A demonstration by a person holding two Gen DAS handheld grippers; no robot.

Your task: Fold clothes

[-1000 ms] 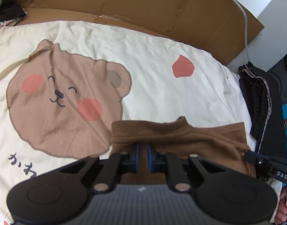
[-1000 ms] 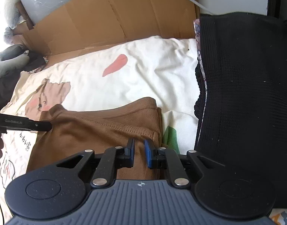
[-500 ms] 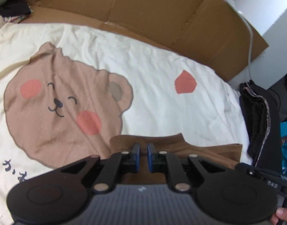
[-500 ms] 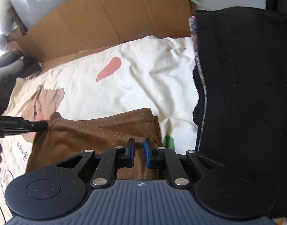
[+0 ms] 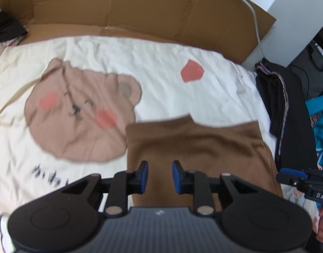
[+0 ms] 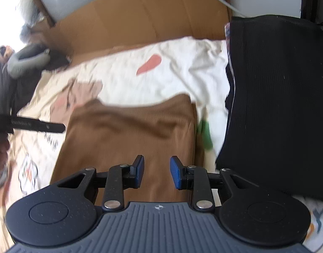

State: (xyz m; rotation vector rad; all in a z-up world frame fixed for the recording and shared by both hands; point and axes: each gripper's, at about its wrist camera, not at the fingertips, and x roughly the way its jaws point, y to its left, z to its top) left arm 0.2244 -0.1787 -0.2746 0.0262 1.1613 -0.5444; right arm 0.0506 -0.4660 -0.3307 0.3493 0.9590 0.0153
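While a cream bedsheet point(image 5: 165, 80) printed with a bear face point(image 5: 81, 113) spreads before a cardboard backing point(image 5: 123, 6), a folded brown garment point(image 5: 195, 151) lies flat on it, just beside a black knit pile point(image 6: 277, 97). Above the garment hover the left gripper point(image 5: 159, 176) and right gripper point(image 6: 156, 171), their jaws having just been opening, blue pads apart, nothing between them.

- My left claw point(image 5: 159, 177) now stands parted, jaws just opened, nothing between them; the brown garment point(image 5: 195, 147) lies released below.
- My right claw point(image 6: 157, 174) likewise, its jaws just opened, lifted clear of the cloth.
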